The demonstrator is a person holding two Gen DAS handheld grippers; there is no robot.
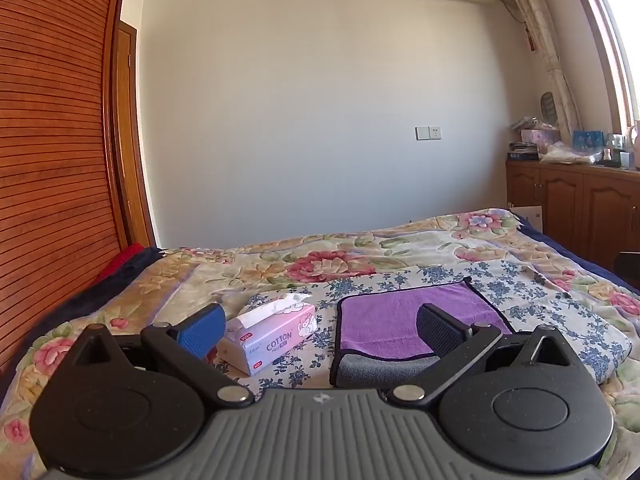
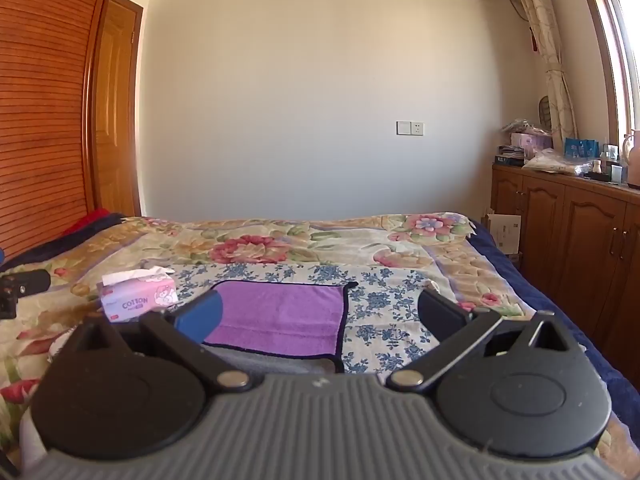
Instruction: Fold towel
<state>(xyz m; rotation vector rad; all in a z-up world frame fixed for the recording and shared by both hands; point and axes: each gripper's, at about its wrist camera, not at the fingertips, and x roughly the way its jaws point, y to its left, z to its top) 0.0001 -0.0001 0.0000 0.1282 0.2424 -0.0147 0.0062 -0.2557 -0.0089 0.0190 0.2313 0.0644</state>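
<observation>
Fingers, left gripper (image 1: 320, 330): spread wide, nothing between the pads; you hold it above the bed, clear of the cloth.

Fingers, right gripper (image 2: 320, 316): likewise spread wide and empty, also held off the bed.

Towel (image 1: 400, 320): purple face, grey underside, dark edging. It lies flat on the blue-flowered sheet (image 1: 520, 292). In the left view it sits ahead of and partly behind your black right-hand finger (image 1: 438, 334); in the right view it lies ahead of the blue left-hand finger (image 2: 200, 318) and reaches toward the middle of the gap. A grey strip shows along its near edge, so one fold appears to be laid already, purple half over grey.

Tissue pack (image 1: 272, 334): pink, marked COTTON, just beyond your blue finger in the left view, beside the towel's left edge and apart from it.

Step in hand, by judgement: between folds, both grippers free, lining up for the next grasp.

Next move calls for: bringing each gripper down to a corner or end of one towel edge, pinching every layer there, then carrying that edge across to the opposite one. Keep the left gripper off the tissue pack.

Hidden or unclear:
- Towel's near edge, cut off by the gripper body in the right view.
- Layer count at the near edge, not readable.
- Dark object (image 2: 22, 288) at the far left of the right view, likely your other gripper, too cropped to confirm.
</observation>
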